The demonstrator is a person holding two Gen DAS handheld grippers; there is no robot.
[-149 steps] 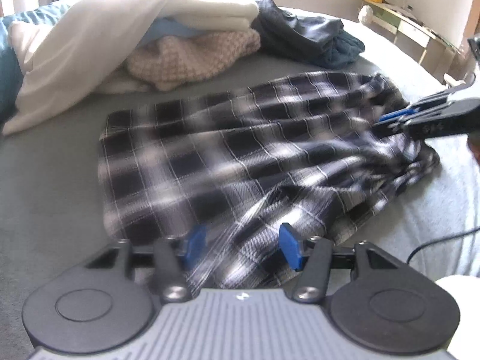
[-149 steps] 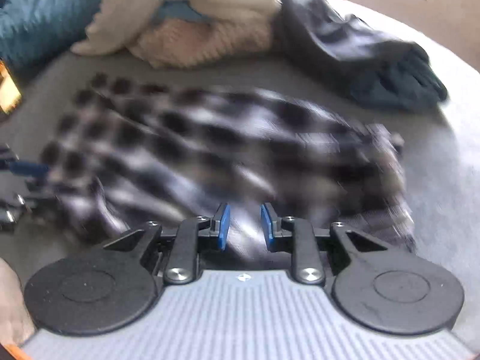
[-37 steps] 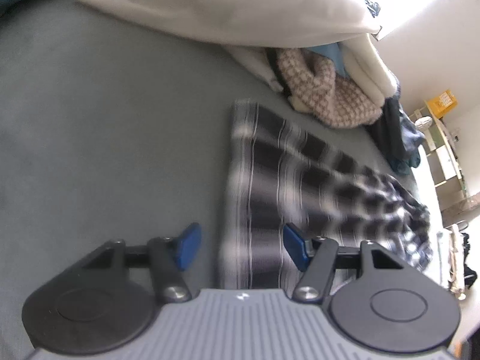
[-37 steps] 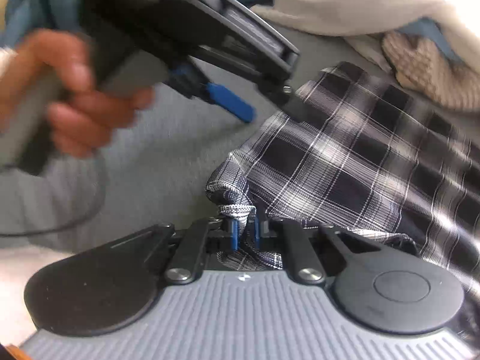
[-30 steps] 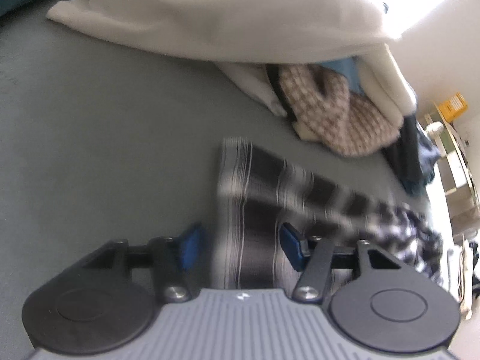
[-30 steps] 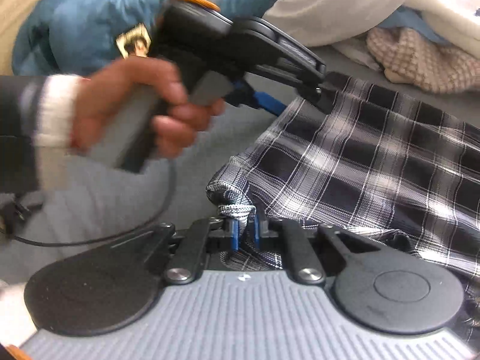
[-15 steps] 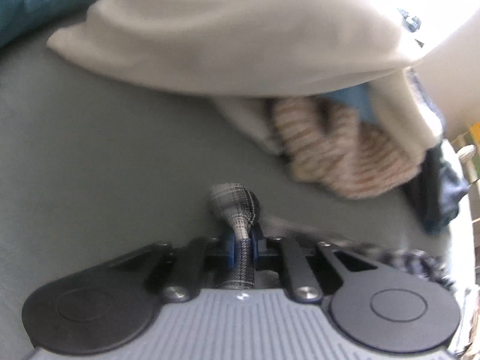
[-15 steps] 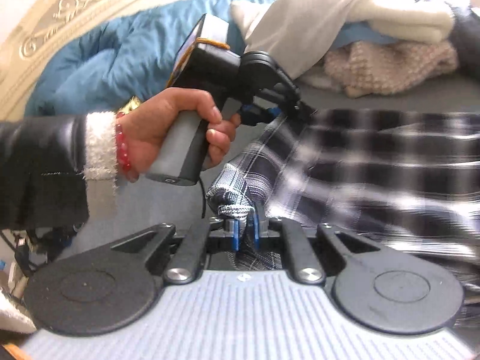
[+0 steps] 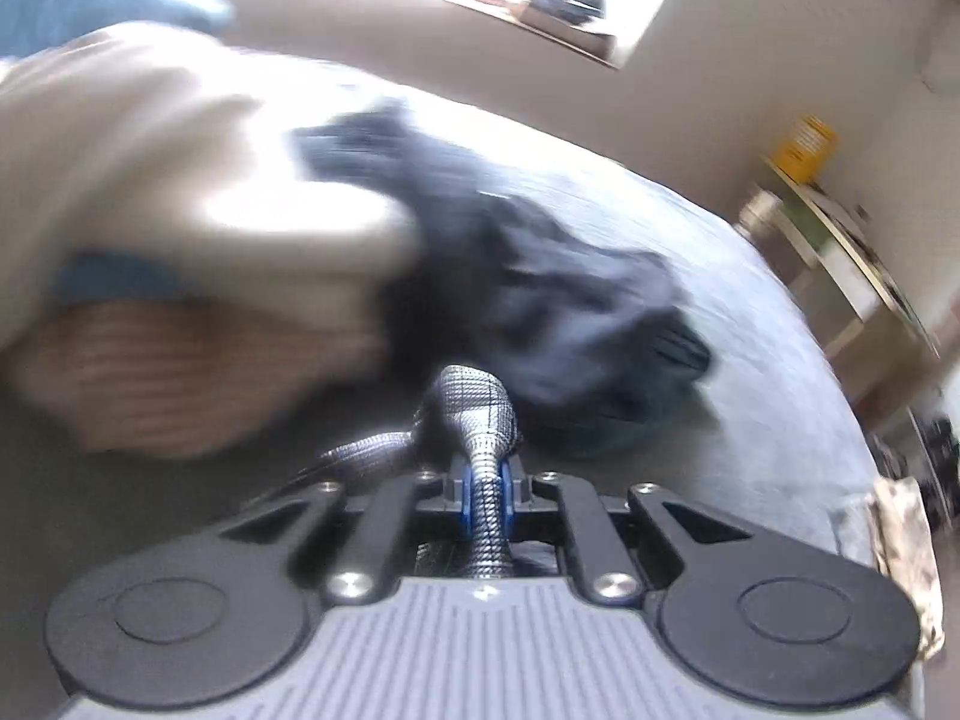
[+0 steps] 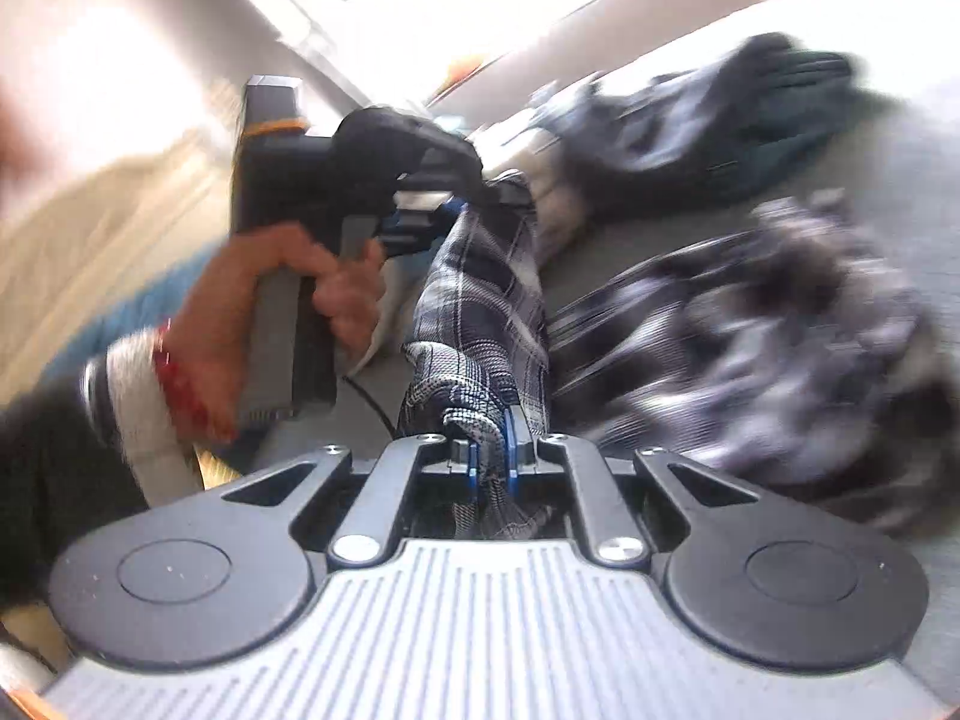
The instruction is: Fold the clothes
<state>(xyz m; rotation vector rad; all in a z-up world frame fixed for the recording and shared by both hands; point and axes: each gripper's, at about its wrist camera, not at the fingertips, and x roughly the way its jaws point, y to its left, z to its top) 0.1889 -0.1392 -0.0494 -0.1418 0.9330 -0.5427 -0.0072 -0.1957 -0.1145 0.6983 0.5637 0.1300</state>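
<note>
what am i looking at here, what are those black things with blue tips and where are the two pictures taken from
There is no robot: a person holds a pair of hand-held tongs in each hand, with a camera on each looking along its blue fingers.

The left view shows the left tongs shut on a corner of the black-and-white plaid cloth garment.

The right view shows the right tongs shut on another corner, and the person's hand holding the left tongs.

On the grey bed behind lies a blurred pile of dark, cream and pink clothes.
</note>
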